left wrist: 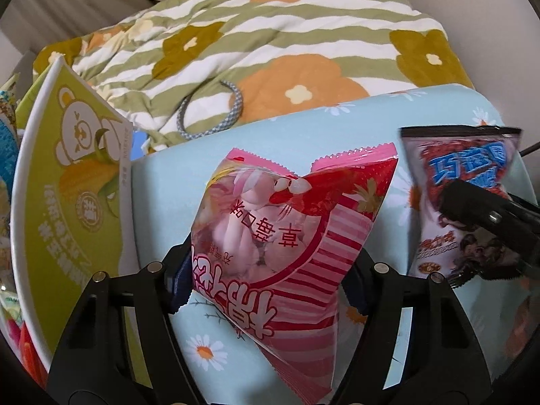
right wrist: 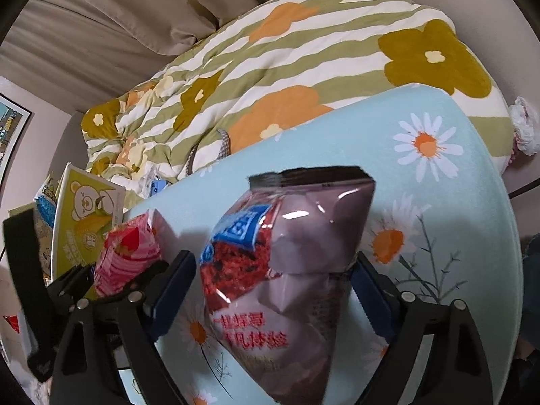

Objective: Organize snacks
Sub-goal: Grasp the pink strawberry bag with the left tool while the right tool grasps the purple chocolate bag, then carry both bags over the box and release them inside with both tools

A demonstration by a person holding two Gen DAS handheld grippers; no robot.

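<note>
My left gripper (left wrist: 266, 280) is shut on a pink marshmallow snack bag (left wrist: 283, 236) and holds it above a light blue daisy-print surface (left wrist: 162, 189). My right gripper (right wrist: 273, 287) is shut on a purple chocolate snack bag (right wrist: 297, 263) with a black top edge, held beside the pink one. In the left wrist view the purple bag (left wrist: 455, 202) and the right gripper (left wrist: 489, 222) show at the right. In the right wrist view the pink bag (right wrist: 128, 256) and the left gripper (right wrist: 111, 287) show at the left.
A green box with a bear print (left wrist: 74, 182) stands at the left, with more snack packs behind it. A green-striped flower quilt (left wrist: 270, 40) lies behind, with a checked headband (left wrist: 216, 114) on it. Beige curtains (right wrist: 101, 33) hang at the back.
</note>
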